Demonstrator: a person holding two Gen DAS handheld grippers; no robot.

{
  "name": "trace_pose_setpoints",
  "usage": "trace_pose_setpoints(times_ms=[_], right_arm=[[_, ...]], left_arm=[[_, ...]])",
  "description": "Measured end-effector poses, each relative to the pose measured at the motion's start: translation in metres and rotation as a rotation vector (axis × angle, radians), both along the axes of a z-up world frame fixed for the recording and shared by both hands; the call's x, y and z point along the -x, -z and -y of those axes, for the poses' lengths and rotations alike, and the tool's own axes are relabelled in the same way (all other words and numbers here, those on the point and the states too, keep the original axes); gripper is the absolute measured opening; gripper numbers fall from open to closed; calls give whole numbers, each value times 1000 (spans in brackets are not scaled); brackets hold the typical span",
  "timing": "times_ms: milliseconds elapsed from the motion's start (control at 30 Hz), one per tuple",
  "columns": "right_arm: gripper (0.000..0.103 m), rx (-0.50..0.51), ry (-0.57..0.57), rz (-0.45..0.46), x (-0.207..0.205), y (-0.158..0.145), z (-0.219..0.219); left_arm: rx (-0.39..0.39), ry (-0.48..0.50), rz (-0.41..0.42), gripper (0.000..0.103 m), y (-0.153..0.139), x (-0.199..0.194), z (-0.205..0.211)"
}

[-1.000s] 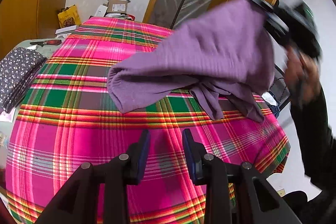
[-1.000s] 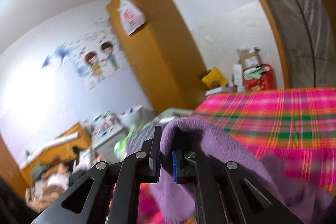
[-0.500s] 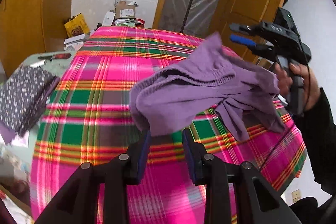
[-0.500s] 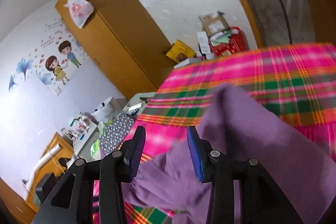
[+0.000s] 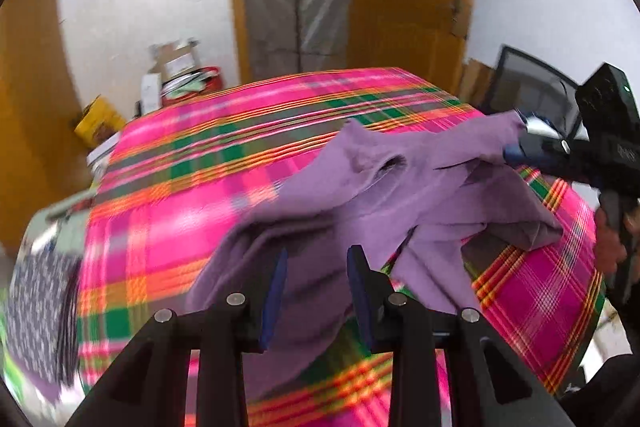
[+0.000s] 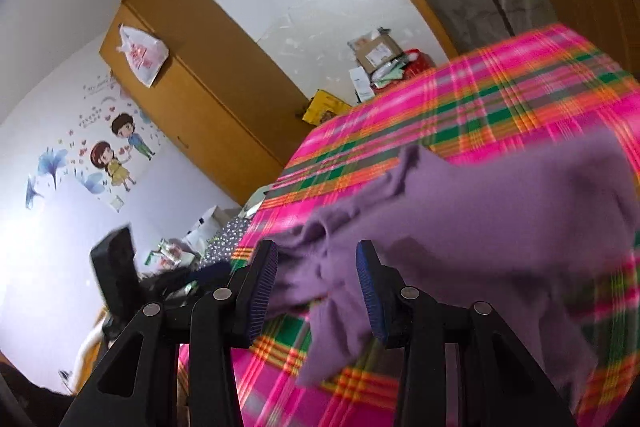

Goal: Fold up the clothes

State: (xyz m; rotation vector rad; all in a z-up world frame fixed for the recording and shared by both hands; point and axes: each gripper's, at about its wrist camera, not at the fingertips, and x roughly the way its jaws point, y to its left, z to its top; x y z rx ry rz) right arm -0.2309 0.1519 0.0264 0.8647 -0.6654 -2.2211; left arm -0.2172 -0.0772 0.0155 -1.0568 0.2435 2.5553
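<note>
In the left wrist view, a dotted dark cloth (image 5: 38,311) is seen at the lower left edge, blurred, beside the plaid-covered table (image 5: 160,211). Boxes and a yellow packet (image 5: 100,123) are stacked past the table's far edge at upper left, against the wall. The purple garment (image 5: 360,203) is spread rumpled across the middle and right of the table. The left gripper (image 5: 316,291) is seen at the bottom centre with its jaws released and apart; purple cloth shows in the gap, but no pad is pressed on it. At the right edge the right gripper (image 5: 532,143) is held in a hand (image 5: 612,243), one corner of the garment lying against its tip. Bare plaid remains on the left half and along the far edge of the table.

In the right wrist view, a wooden wardrobe (image 6: 200,95) and wall stickers fill the upper left. The right gripper's jaws are released, having just opened; garment cloth appears between them, untouched by the pads. Bare plaid lies at upper right and bottom.
</note>
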Motion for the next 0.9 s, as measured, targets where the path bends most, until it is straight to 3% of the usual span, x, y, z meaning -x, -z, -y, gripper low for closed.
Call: trace_pose_setpoints(times_ms=[233, 533, 667, 900], right_arm=[[43, 24, 13, 81, -24, 27, -13], [43, 38, 37, 101, -21, 32, -27], [43, 38, 30, 97, -20, 31, -27], [43, 23, 12, 74, -19, 25, -24]], left_arm=[[77, 110, -11, 32, 12, 38, -48], [79, 176, 15, 31, 27, 66, -88], [73, 175, 12, 13, 31, 73, -91], [-19, 52, -50, 10, -3, 86, -47]])
